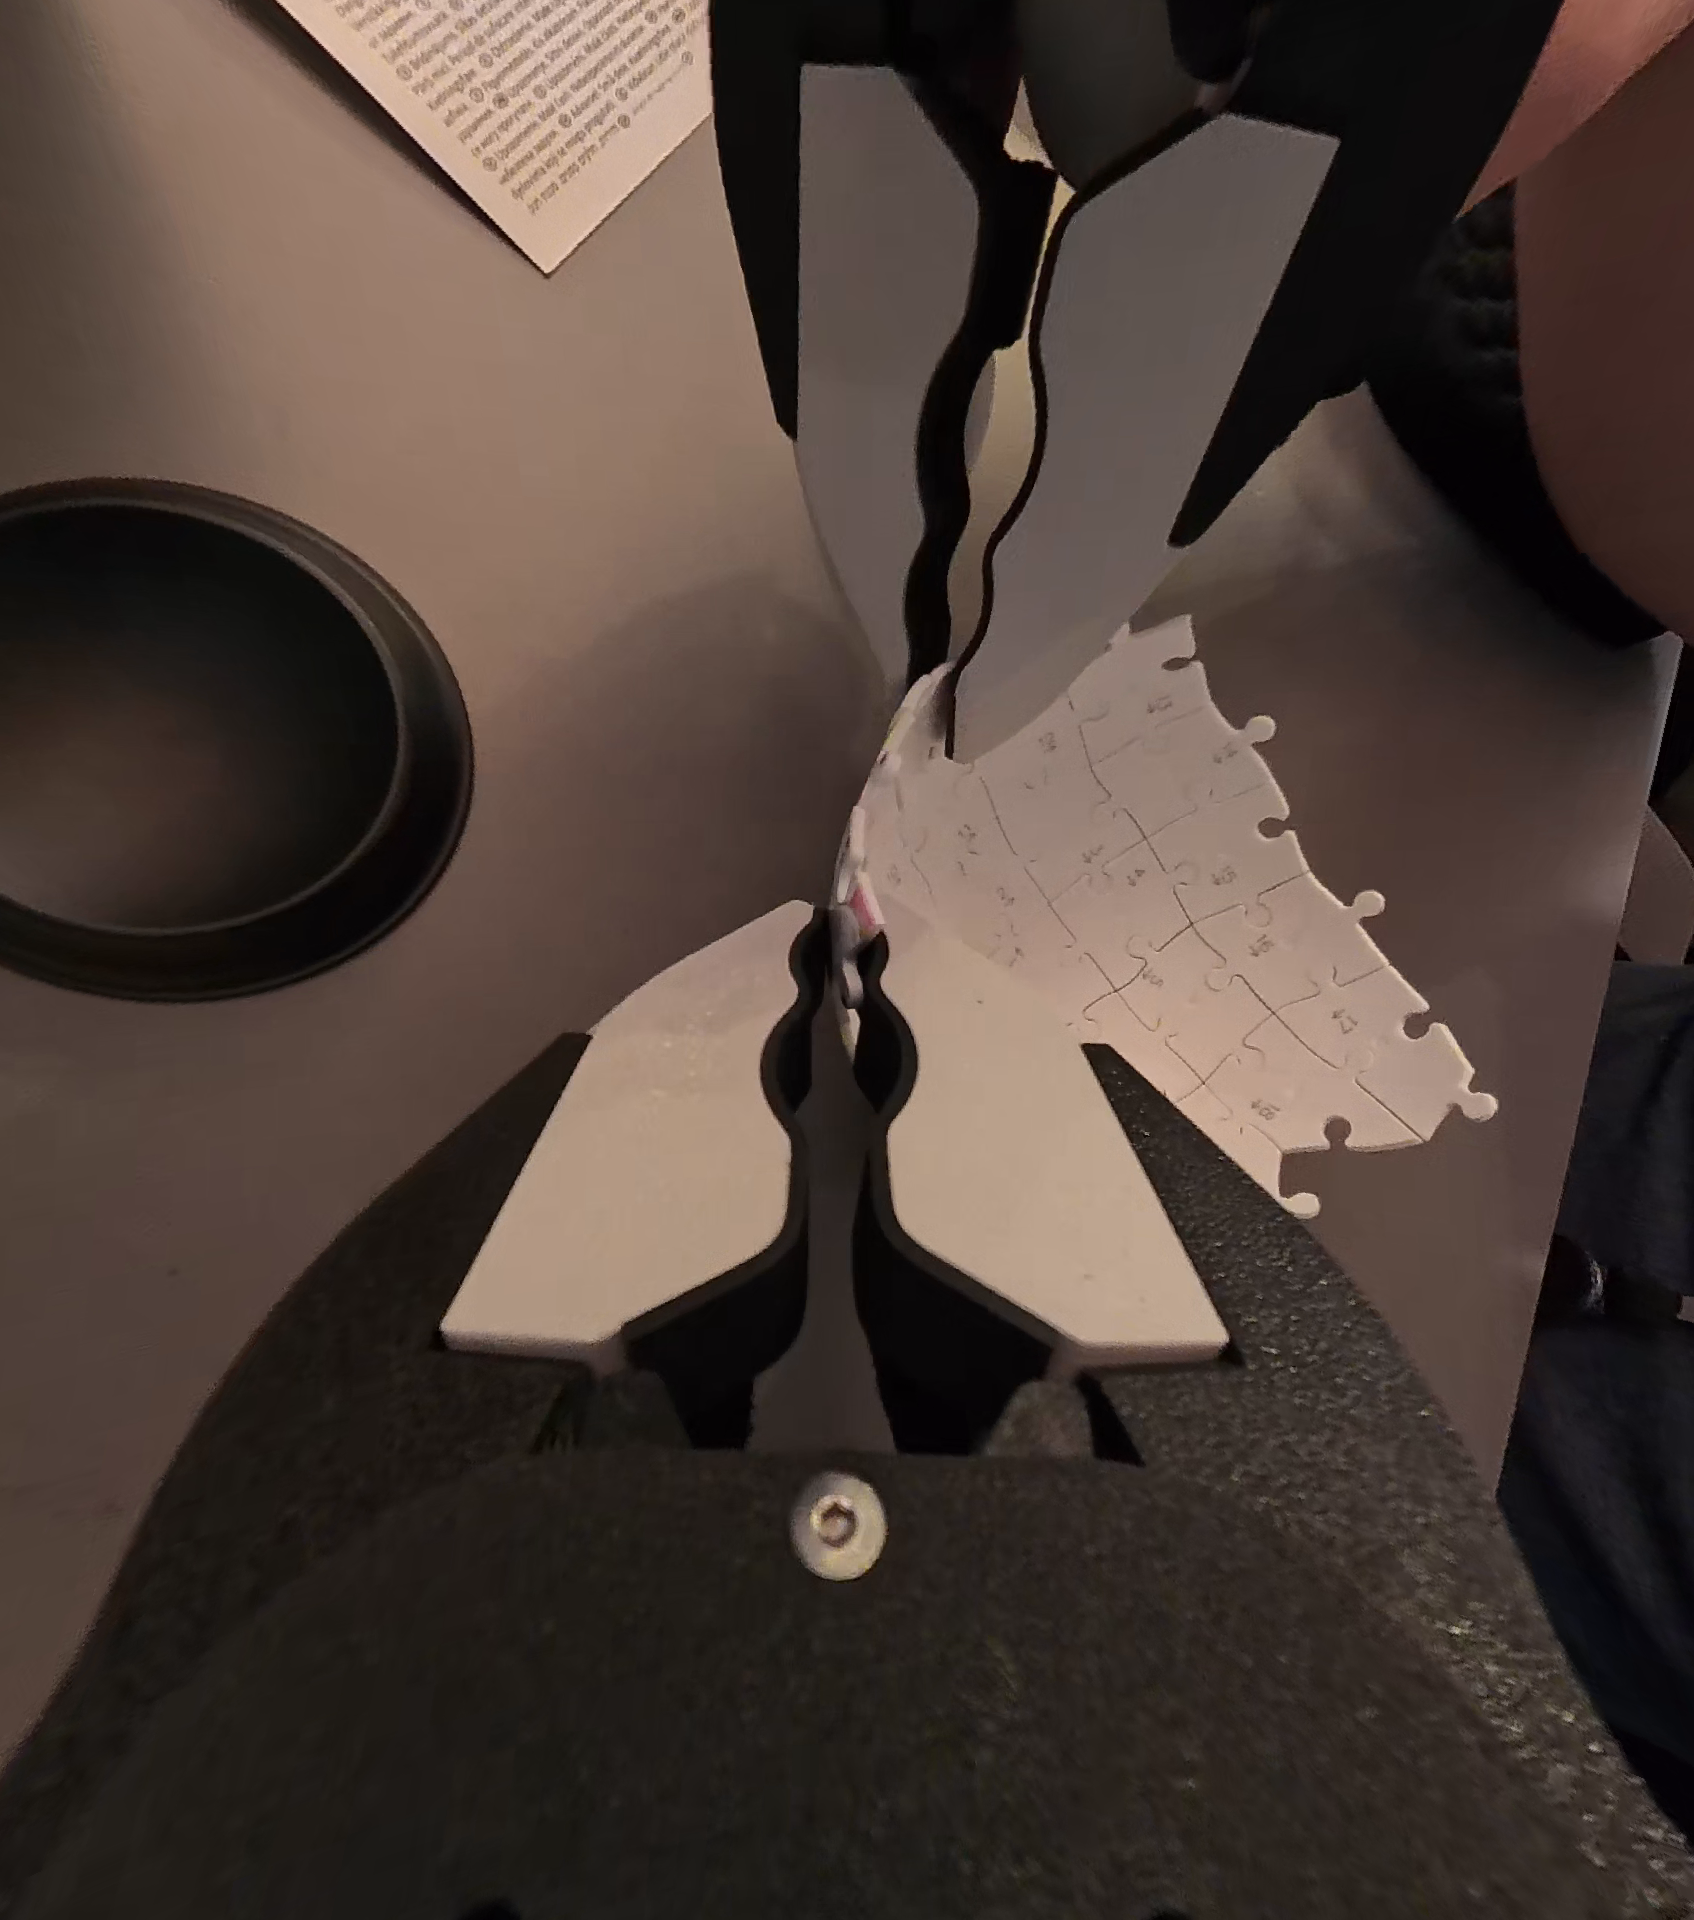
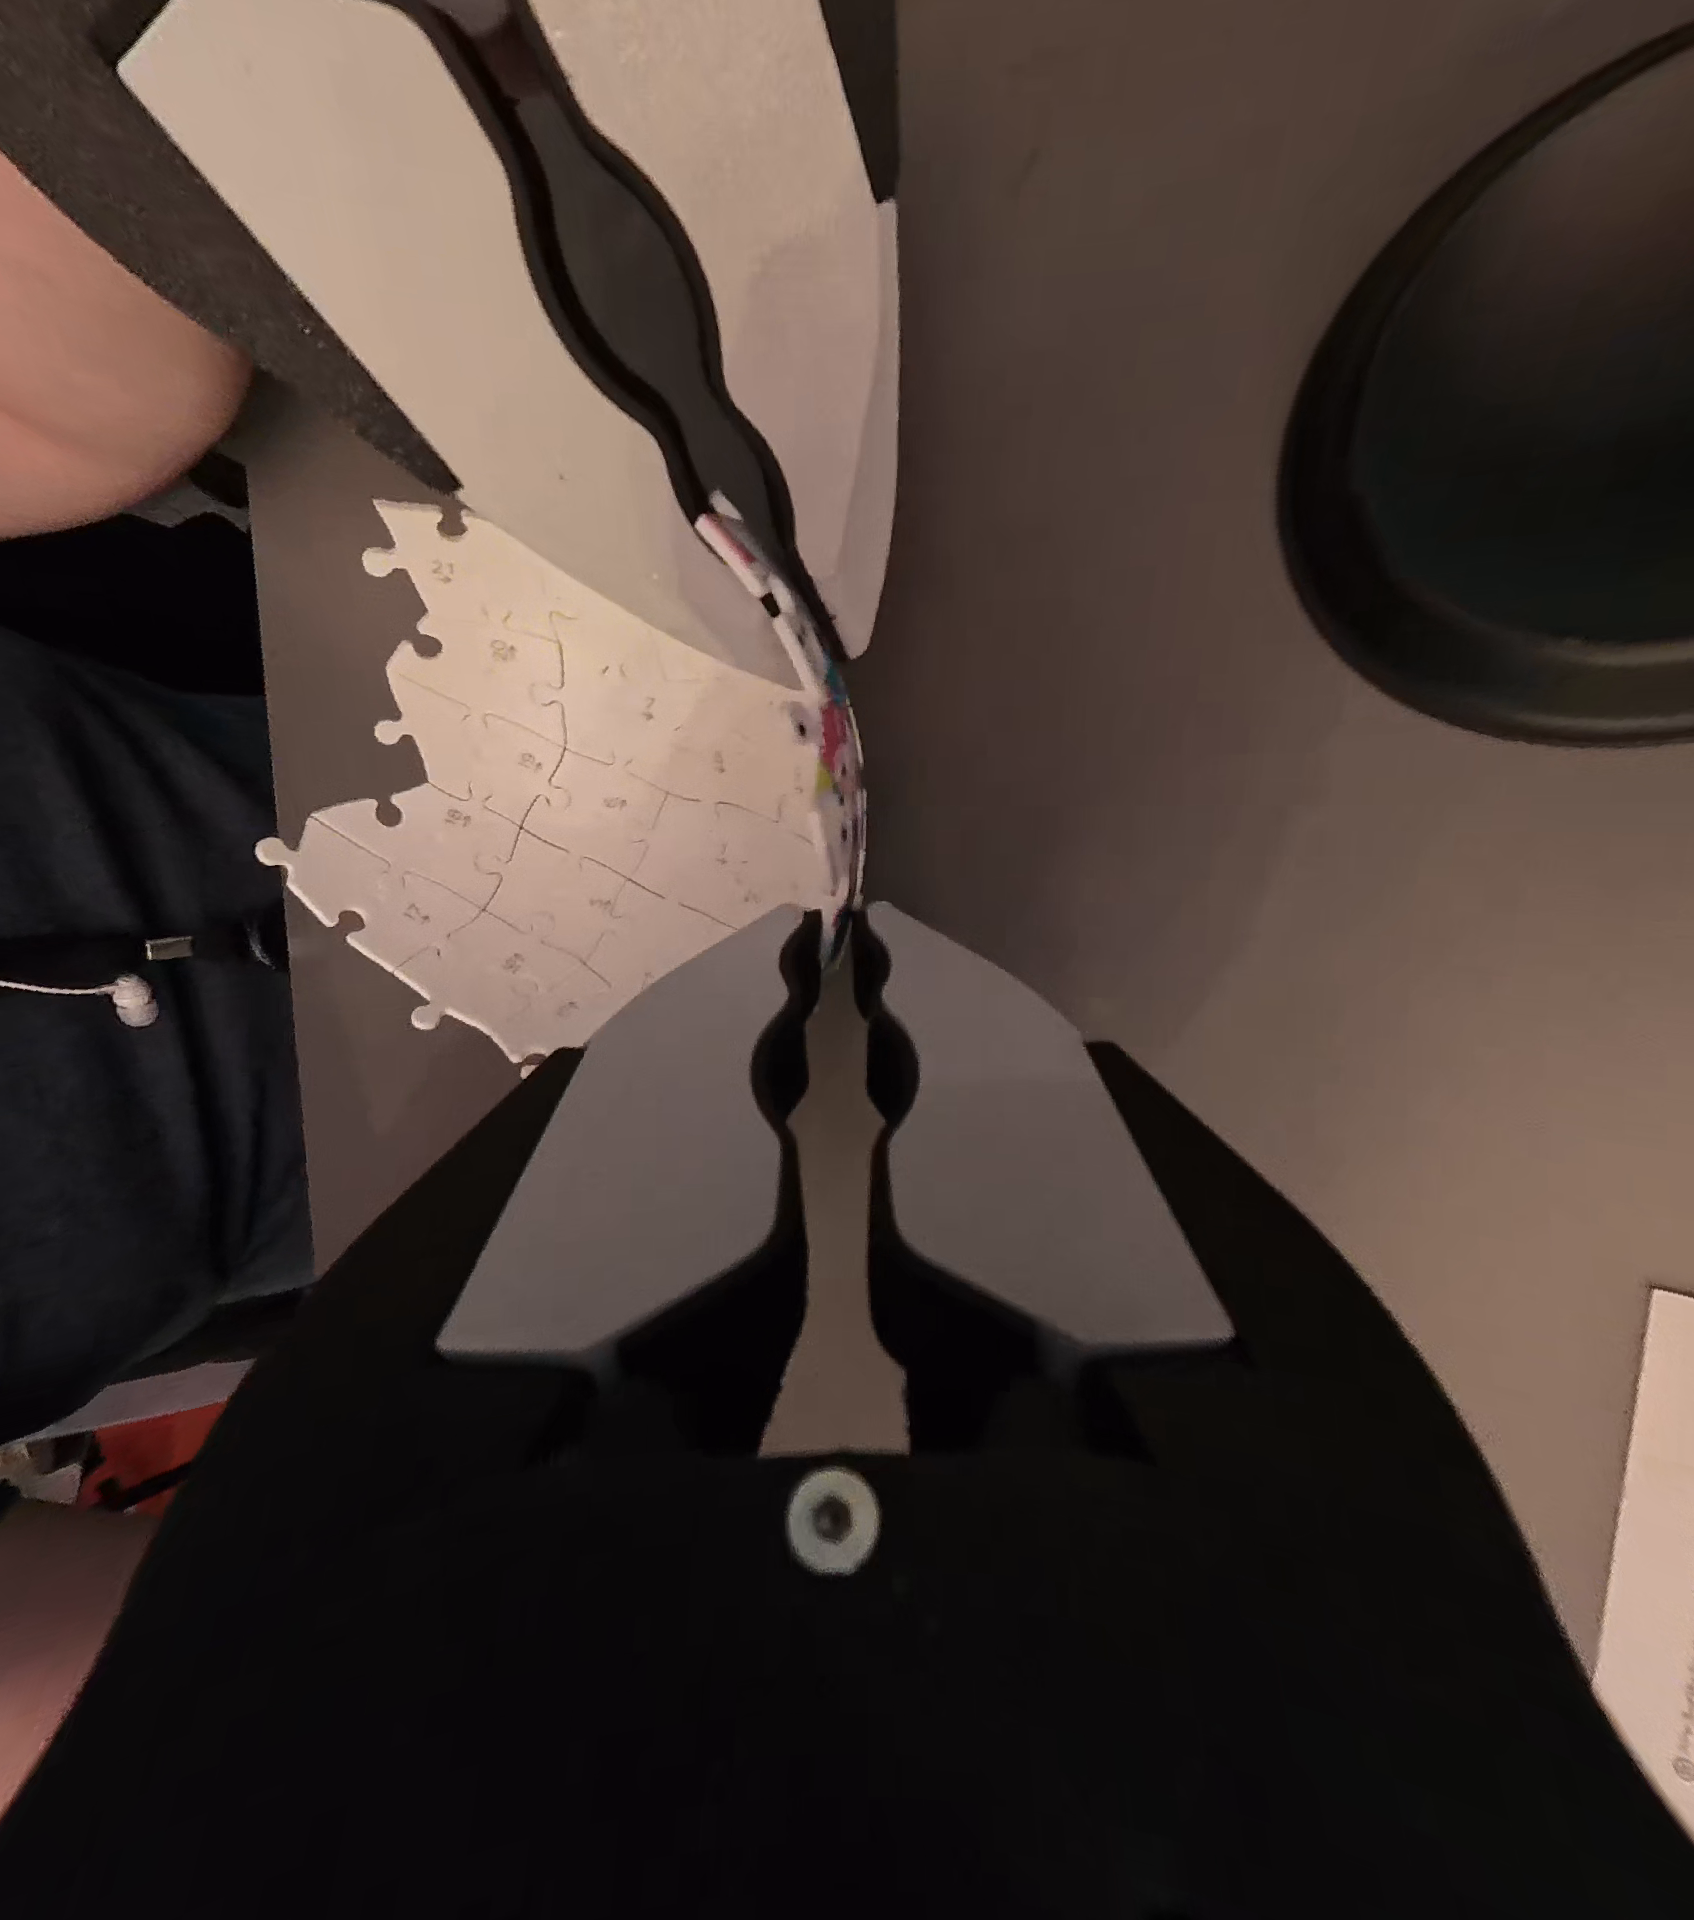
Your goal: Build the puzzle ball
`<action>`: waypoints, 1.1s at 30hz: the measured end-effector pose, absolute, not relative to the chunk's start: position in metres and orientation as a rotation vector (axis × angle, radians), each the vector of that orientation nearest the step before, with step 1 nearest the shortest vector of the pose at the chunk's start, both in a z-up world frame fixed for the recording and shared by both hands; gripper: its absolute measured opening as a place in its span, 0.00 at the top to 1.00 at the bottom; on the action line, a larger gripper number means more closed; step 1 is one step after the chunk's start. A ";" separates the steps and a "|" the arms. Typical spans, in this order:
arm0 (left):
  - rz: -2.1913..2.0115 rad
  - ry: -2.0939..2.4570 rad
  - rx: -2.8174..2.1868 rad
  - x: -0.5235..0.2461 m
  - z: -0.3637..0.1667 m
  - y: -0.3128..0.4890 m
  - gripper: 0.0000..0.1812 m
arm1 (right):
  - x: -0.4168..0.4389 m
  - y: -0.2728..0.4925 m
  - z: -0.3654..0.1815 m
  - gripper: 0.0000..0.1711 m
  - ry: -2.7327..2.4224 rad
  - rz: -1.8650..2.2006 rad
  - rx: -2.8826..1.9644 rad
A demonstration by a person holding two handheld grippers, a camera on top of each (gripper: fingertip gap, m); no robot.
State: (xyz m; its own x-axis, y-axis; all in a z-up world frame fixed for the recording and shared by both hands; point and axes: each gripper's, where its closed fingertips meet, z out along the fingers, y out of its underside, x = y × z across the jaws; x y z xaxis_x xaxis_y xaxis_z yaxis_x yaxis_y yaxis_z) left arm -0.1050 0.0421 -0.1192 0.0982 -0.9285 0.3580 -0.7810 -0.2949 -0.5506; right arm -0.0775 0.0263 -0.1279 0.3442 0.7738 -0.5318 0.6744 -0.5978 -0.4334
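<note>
Both grippers are holding one curved, partly assembled section of the puzzle ball (image 1: 1175, 914) above the grey table (image 1: 323, 1195), near the table's edge by the person's dark clothing (image 1: 1674, 1195). The left gripper (image 1: 848, 961) is pinching the section's near rim, its fingers (image 1: 687, 1122) drawn together on the thin shell. The right gripper (image 1: 947, 717), reaching in from the far side of the left wrist view, is clamping the same rim a little farther along. In the right wrist view the right gripper (image 2: 832, 935) is closing its fingers (image 2: 988, 1122) on the printed edge, with the left gripper (image 2: 801, 582) gripping beyond it. The pale, numbered inner face is turning toward the person, and knobs and sockets are standing free along the open border.

The step in hand appears to be steadying or bending the shell so that further pieces can be joined. Doing it well probably means gripping lightly at the rim only, keeping the two holds close together so that the seams between them are not flexing open, and following the natural curve rather than flattening it. Twisting one gripper against the other is likely to pop interlocked pieces apart.

A black ring (image 1: 147, 738) is lying on the table to the left, and a printed leaflet (image 1: 521, 104) at the far side; both are well apart from the work.
</note>
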 end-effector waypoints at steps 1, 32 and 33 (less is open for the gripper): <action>-0.976 1.712 -2.154 -0.105 -0.119 0.042 0.99 | -0.078 0.027 -0.128 0.96 -1.329 1.091 -2.464; -0.960 1.661 -2.190 -0.108 -0.119 0.048 0.99 | -0.087 0.034 -0.135 0.97 -1.222 1.059 -2.545; -0.959 1.661 -2.191 -0.109 -0.119 0.048 0.99 | -0.087 0.034 -0.135 0.97 -1.218 1.061 -2.548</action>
State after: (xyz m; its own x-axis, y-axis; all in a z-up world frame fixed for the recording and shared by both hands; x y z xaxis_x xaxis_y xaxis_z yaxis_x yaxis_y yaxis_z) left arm -0.1085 0.0477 -0.1186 0.1439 -0.9220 0.3595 -0.7721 -0.3318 -0.5420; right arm -0.0867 0.0336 -0.1351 0.4287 0.7234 -0.5412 0.6358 -0.6672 -0.3882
